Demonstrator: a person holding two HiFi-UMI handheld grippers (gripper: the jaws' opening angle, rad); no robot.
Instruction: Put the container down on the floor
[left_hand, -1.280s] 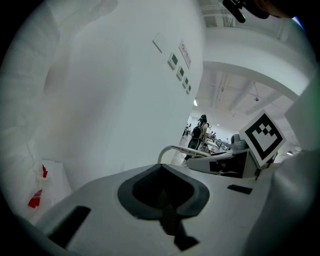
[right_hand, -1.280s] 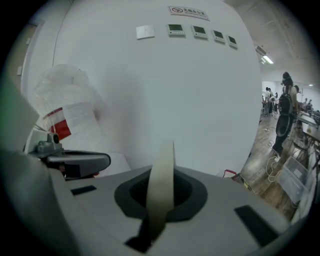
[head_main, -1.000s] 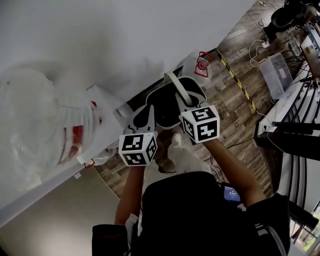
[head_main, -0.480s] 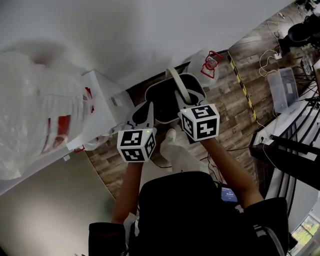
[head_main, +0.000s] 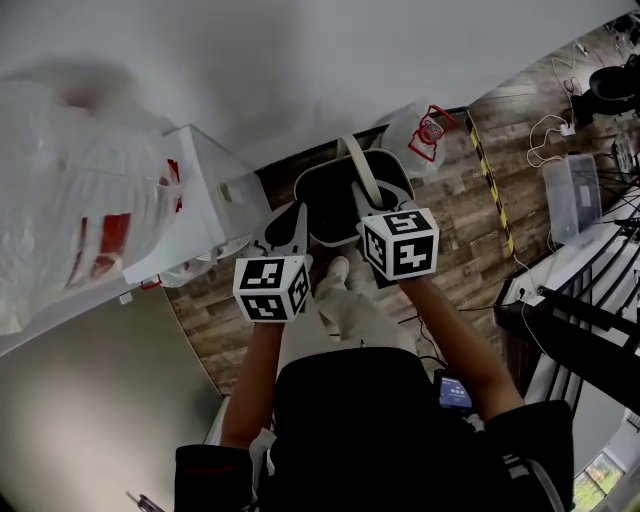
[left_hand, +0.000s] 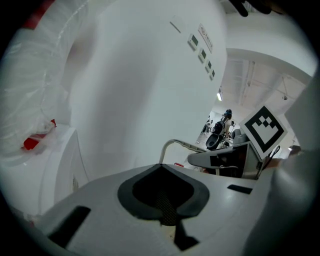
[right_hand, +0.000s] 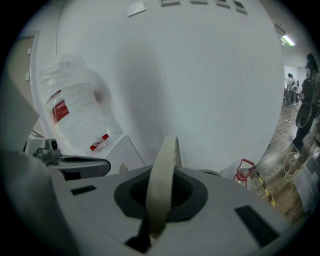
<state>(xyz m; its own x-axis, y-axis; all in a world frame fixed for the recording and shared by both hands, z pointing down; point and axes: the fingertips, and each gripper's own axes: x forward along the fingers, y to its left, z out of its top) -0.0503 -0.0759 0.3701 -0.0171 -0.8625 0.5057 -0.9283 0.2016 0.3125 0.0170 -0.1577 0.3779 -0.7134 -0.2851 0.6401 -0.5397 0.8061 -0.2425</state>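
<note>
A dark container (head_main: 335, 210) with a pale rim and an arched beige handle (head_main: 358, 175) hangs in front of the person, above the wood floor (head_main: 460, 220). My right gripper (head_main: 365, 205) is shut on that handle, and the band stands upright between its jaws (right_hand: 162, 175). My left gripper (head_main: 290, 228) sits at the container's left rim. Its jaws are shut and a pale sliver shows in their seam (left_hand: 167, 231). The container's body is hidden below the jaws in both gripper views. The right gripper (left_hand: 220, 159) shows in the left gripper view.
A white box (head_main: 200, 190) and a clear plastic bag with red print (head_main: 80, 200) stand at the left, against a white wall. A smaller bag (head_main: 425, 130), yellow-black tape (head_main: 495, 190), a clear bin (head_main: 570, 190), cables and dark frames lie to the right. The person's shoe (head_main: 338, 268) is just below the container.
Both grippers and the container have sunk a little together. The white box and the plastic bag have slid up and right in the head view.
</note>
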